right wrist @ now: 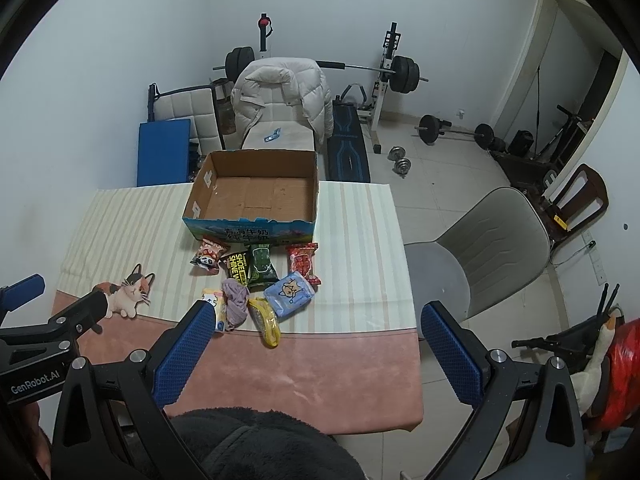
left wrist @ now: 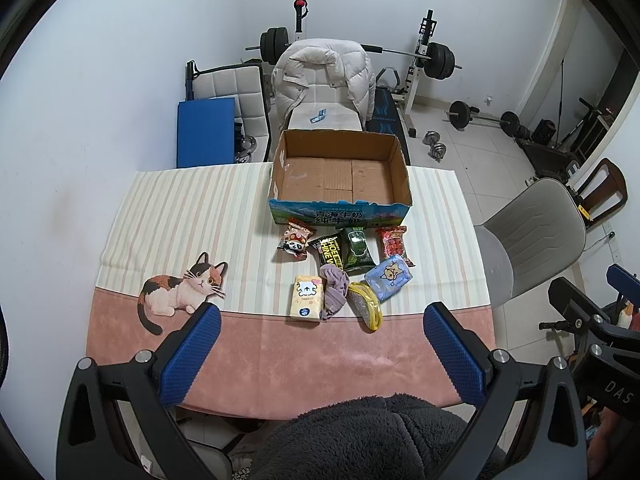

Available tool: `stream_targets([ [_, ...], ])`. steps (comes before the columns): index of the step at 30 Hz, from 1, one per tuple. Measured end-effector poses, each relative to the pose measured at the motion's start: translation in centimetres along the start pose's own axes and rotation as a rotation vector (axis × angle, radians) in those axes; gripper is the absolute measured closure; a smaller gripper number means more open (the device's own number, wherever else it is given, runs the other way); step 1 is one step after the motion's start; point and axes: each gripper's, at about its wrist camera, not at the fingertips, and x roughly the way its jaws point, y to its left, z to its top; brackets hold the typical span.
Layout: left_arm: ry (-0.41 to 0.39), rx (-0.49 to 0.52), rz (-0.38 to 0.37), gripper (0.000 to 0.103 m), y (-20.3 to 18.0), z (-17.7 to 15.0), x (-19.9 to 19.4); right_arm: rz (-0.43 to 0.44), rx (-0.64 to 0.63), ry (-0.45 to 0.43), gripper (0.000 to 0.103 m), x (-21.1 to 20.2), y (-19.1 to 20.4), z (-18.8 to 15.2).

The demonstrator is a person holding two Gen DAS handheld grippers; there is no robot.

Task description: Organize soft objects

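Weights line the back wall behind a table [left wrist: 280,344] where packets [left wrist: 352,250] lie before a cardboard box [left wrist: 340,172], while the left gripper [left wrist: 320,320] and right gripper [right wrist: 316,316] hover wide open, holding nothing.

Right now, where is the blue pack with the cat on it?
In both views the blue pack lies on the table, right end of the front row, beside the yellow pouch and just below the red snack.

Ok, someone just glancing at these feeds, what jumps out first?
The open cardboard box at the table's far edge, nothing in it. In front of it, a cluster of small packets and a purple cloth. Both grippers, left and right, hang open above the near edge.
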Motion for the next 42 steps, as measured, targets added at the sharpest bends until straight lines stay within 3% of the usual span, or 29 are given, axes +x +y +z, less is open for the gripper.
stream_targets([
  [35, 0.002, 0.002, 0.004, 0.000, -0.7, 0.9, -0.2, 0.013, 0.003, -0.002, 0.000, 0.8, -0.3, 0.7],
  [42, 0.031, -0.048, 0.004, 0.000, 0.7, 1.5, 3.0, 0.035, 0.033, 0.030, 0.000, 3.7, -1.1, 0.9],
])
